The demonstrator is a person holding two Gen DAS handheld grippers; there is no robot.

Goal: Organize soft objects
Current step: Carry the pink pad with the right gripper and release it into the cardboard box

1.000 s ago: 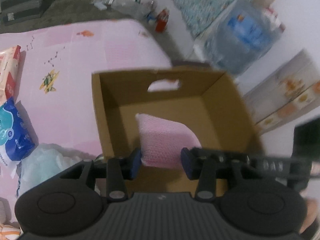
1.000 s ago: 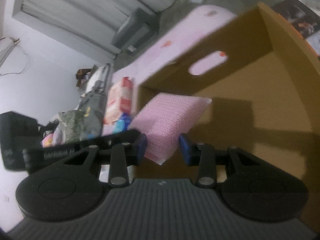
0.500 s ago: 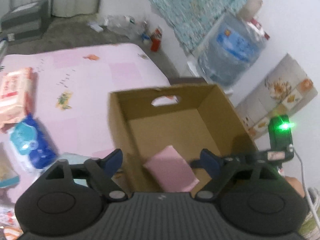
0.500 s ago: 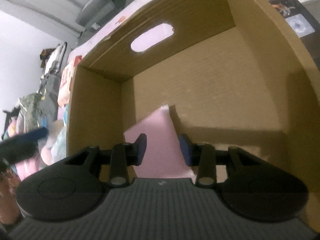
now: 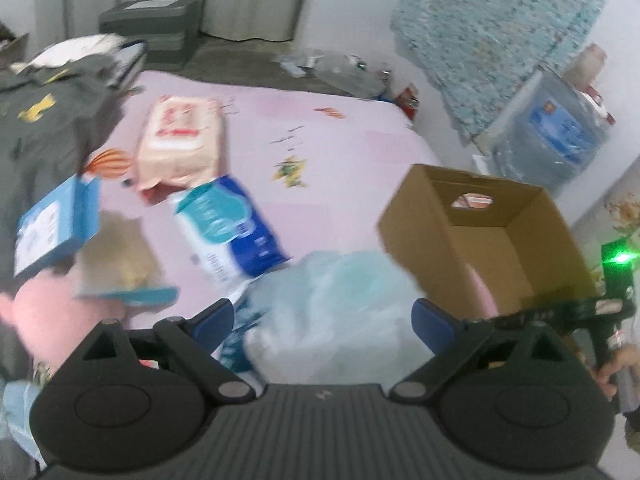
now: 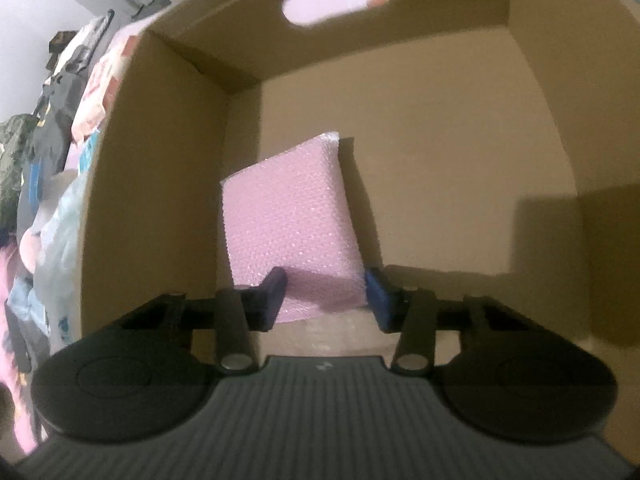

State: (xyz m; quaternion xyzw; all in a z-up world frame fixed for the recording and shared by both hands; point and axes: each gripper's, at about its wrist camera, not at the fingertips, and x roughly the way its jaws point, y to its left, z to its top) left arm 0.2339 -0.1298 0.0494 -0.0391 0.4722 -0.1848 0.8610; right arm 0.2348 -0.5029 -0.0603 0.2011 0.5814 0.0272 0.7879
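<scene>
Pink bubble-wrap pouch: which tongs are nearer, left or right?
Right. The right tongs are inside the cardboard box, closing with the pink bubble-wrap pouch between their tips. The left tongs, opening wide, are outside the box over a clear plastic bag.

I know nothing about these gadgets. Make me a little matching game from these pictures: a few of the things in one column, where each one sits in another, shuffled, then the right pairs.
Things:
1. pink bubble-wrap pouch
2. translucent plastic bag
3. orange-and-white tissue pack
4. blue tissue pack

Places:
A. farther back on the pink bedsheet, near the grey clothes
B. inside the cardboard box, between the right gripper's jaws
C. just ahead of the wide-open left gripper, beside the box
D. on the sheet between the orange-and-white pack and the plastic bag

Pairs: 1-B, 2-C, 3-A, 4-D
</scene>
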